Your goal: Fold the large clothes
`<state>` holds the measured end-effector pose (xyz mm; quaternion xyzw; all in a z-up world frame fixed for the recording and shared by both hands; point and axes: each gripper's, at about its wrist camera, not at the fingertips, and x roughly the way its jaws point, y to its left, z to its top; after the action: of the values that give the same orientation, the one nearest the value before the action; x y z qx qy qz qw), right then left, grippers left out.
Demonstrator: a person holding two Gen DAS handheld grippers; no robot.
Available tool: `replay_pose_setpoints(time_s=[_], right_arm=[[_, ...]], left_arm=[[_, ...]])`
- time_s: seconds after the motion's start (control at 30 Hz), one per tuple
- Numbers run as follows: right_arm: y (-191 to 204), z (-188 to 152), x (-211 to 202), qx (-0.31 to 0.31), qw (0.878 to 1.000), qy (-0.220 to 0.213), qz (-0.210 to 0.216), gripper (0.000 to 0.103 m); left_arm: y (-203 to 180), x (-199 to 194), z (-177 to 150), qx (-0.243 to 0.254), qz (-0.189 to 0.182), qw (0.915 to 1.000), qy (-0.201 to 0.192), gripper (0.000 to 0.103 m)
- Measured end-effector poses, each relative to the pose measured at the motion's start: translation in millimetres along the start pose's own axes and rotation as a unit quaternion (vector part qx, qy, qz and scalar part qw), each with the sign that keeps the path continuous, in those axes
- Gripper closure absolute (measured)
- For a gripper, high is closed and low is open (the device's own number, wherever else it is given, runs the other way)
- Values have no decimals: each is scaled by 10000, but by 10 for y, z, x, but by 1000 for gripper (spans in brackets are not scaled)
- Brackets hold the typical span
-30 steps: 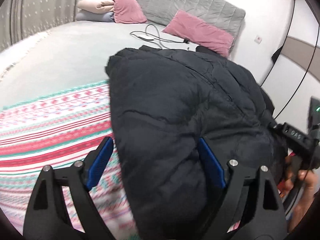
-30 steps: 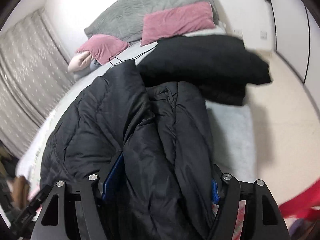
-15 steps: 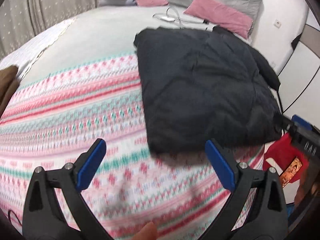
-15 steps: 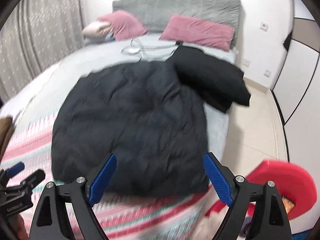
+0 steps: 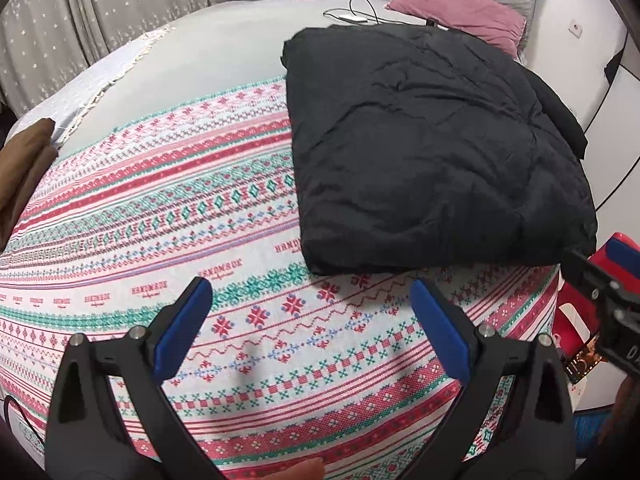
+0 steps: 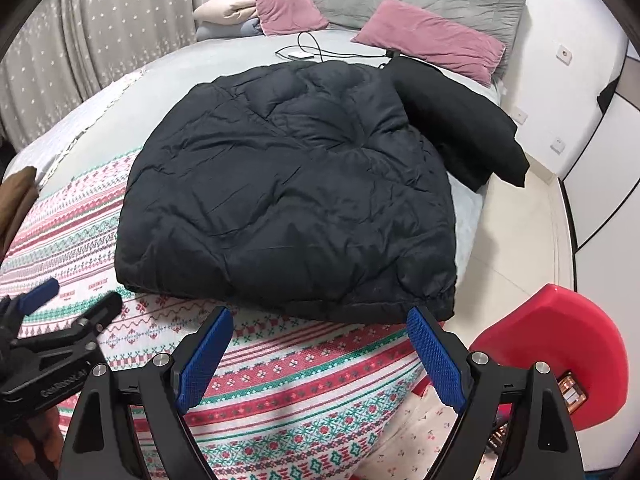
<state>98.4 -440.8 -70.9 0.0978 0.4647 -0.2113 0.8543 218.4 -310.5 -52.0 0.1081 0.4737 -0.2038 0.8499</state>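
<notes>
- Currently, the left gripper (image 5: pixel 308 320) has its blue-padded jaws spread wide with nothing between them; it hangs above the red, green and white patterned knit blanket (image 5: pixel 168 216), apart from the garment.
- Likewise, the right gripper (image 6: pixel 320 352) stands fully open and empty, just short of the garment's near hem.
- The black quilted puffer jacket (image 6: pixel 288 200) lies on the bed as a compact, roughly rectangular bundle, its near hem on the patterned blanket and its far part on the grey bedsheet (image 5: pixel 224 44).
- A second black, smooth-fabric garment (image 6: pixel 460 124) lies at the jacket's far right corner, touching it and reaching over the bed's edge.
- Judged step: a fold appears complete and the jacket is released; neither gripper contacts it.
- Judged next move: either another fold or a switch to the second garment. For another fold, both grippers must descend to the near hem corners, close on the thick padding, and lift evenly.
- Caution: puffer fabric is slippery and springy; a shallow grasp may slip.
</notes>
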Motion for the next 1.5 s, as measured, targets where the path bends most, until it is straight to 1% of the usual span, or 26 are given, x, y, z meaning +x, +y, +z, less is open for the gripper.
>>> replay_pose_setpoints(time_s=[0.13, 0.27, 0.43, 0.63, 1.5], right_arm=[[-66, 0, -3, 83, 9999, 57, -42, 13], [-86, 6, -14, 58, 10000, 25, 16, 13], [-109, 0, 38, 26, 9999, 80, -57, 13], [-111, 0, 82, -8, 9999, 114, -24, 13], [-54, -4, 118, -56, 9999, 140, -12, 13]], left_arm=[[-42, -17, -21, 32, -5, 10000, 30, 4], [-72, -66, -34, 25, -122, 9999, 25, 4], [-119, -96, -49, 63, -103, 9999, 3, 4], [-157, -88, -63, 82, -127, 9999, 39, 4], [-126, -90, -69, 71, -155, 9998, 42, 4]])
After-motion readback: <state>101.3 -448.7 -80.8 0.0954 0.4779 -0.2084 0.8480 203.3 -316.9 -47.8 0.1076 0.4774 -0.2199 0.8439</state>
